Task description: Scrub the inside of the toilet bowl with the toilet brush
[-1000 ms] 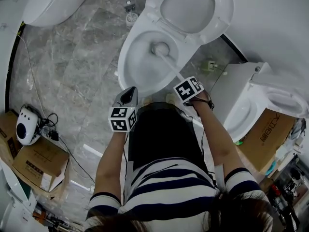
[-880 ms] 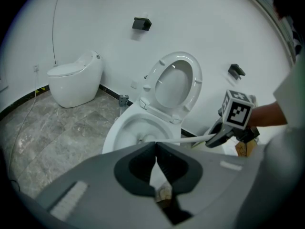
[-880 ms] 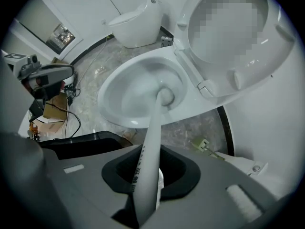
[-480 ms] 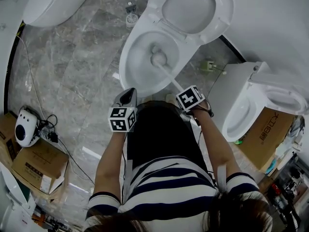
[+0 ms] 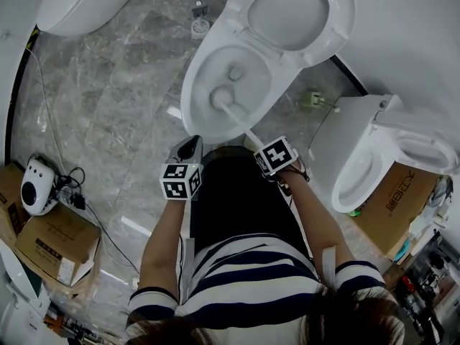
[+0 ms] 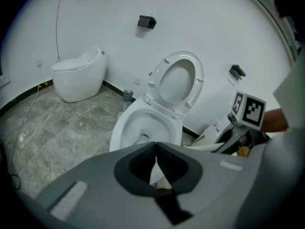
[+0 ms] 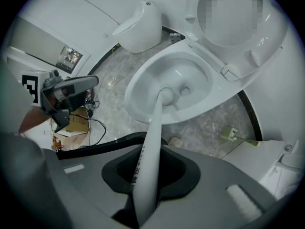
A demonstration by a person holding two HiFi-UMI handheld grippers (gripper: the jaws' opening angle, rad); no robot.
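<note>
The toilet brush point(image 5: 243, 126) slants from the right gripper point(image 7: 148, 175), clamped on its handle, into the toilet bowl point(image 5: 191, 77), head on the near inner wall. The left gripper point(image 6: 156, 162), jaws together and empty, hovers by the front rim, with marble floor point(image 5: 108, 85) open to the left.

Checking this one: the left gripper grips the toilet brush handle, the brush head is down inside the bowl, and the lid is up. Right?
Not quite. The right gripper grips the toilet brush handle; the right gripper view shows its jaws clamped on it. The left gripper is shut on nothing. The brush head is inside the bowl, and the lid is up.
</note>
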